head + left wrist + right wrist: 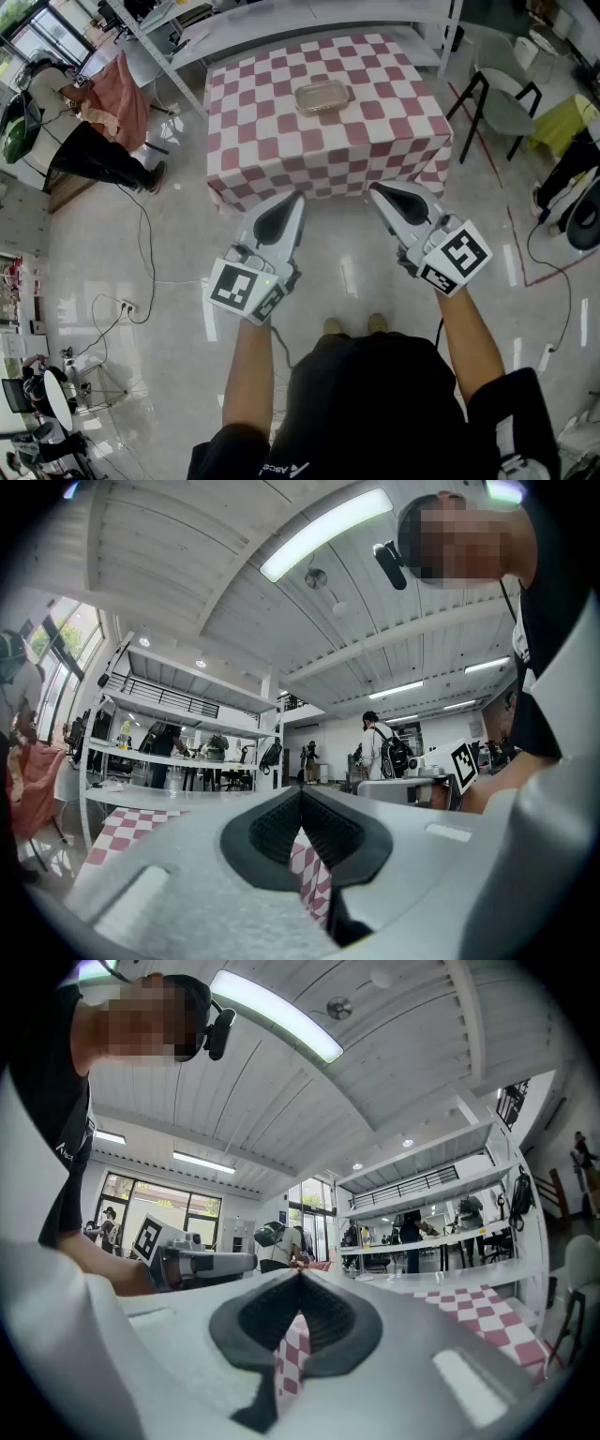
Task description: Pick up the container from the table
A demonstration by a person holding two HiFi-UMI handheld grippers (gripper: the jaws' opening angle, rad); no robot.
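Observation:
A shallow metal container (pixel 322 96) with a foil-like rim rests on the red-and-white checked table (pixel 272 141), toward its far middle. My left gripper (pixel 296 196) hangs in front of the table's near edge, left of centre, shut with nothing in it. To its right my right gripper (pixel 374 188) is level with it, also shut and empty. Both sit well short of the container. In the left gripper view the jaws (pixel 301 789) meet at their tips over the checked cloth (pixel 309 874). The right gripper view shows its jaws (pixel 300 1274) touching too; the container is hidden there.
A black-framed chair (pixel 502 98) stands right of the table. White shelving (pixel 281 23) runs behind it. A person (pixel 84 131) sits at the far left, with cables (pixel 141 272) trailing over the shiny floor. Other people stand in the background of both gripper views.

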